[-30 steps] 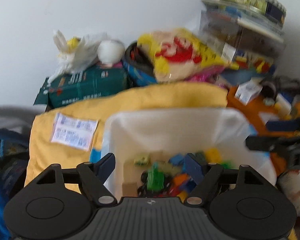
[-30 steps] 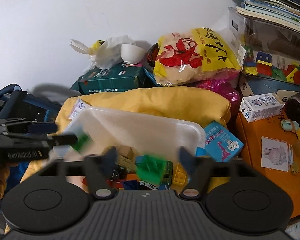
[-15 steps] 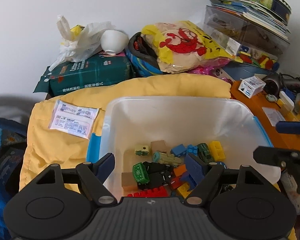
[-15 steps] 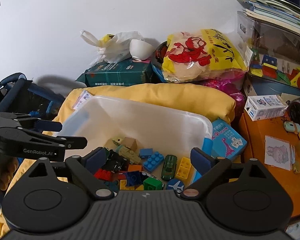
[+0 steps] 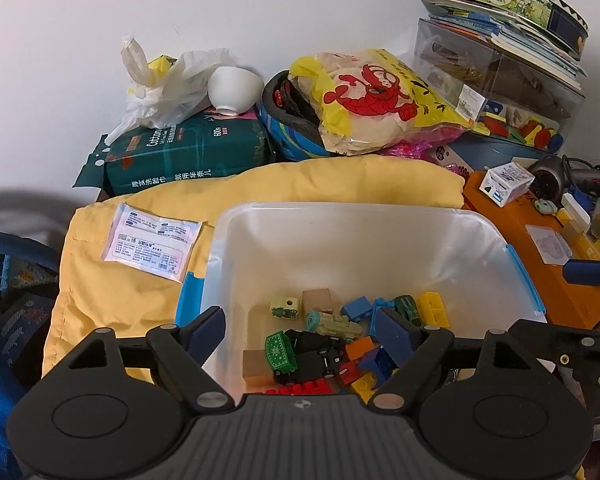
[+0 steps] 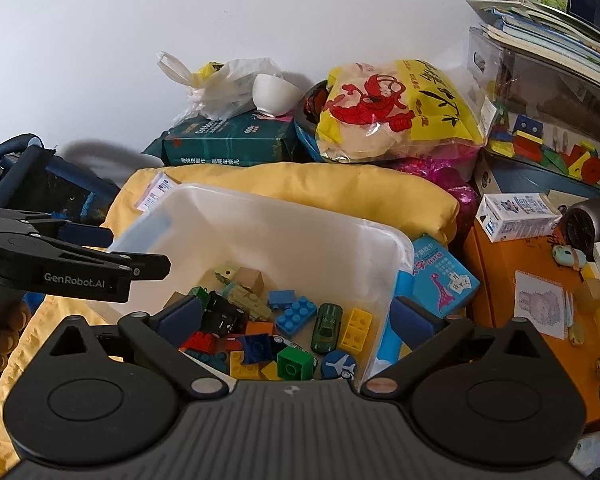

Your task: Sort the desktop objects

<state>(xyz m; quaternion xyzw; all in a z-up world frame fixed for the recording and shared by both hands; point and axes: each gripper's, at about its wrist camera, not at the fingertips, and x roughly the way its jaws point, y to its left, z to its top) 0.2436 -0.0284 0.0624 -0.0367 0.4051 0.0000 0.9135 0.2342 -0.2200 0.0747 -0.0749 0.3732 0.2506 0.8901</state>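
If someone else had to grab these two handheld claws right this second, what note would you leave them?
Left gripper: jaws opening, nothing between them, above the clear plastic bin.
Right gripper: jaws opening, nothing gripped, over the same bin.
In the bin, on the yellow cushion: building bricks, toy cars including a green toy car, wooden blocks and a round airplane token.
Done: a pile of small toys is already in the bin.
Left, probably: loose items on the orange surface at right, such as the small white carton and the blue card box beside the bin.
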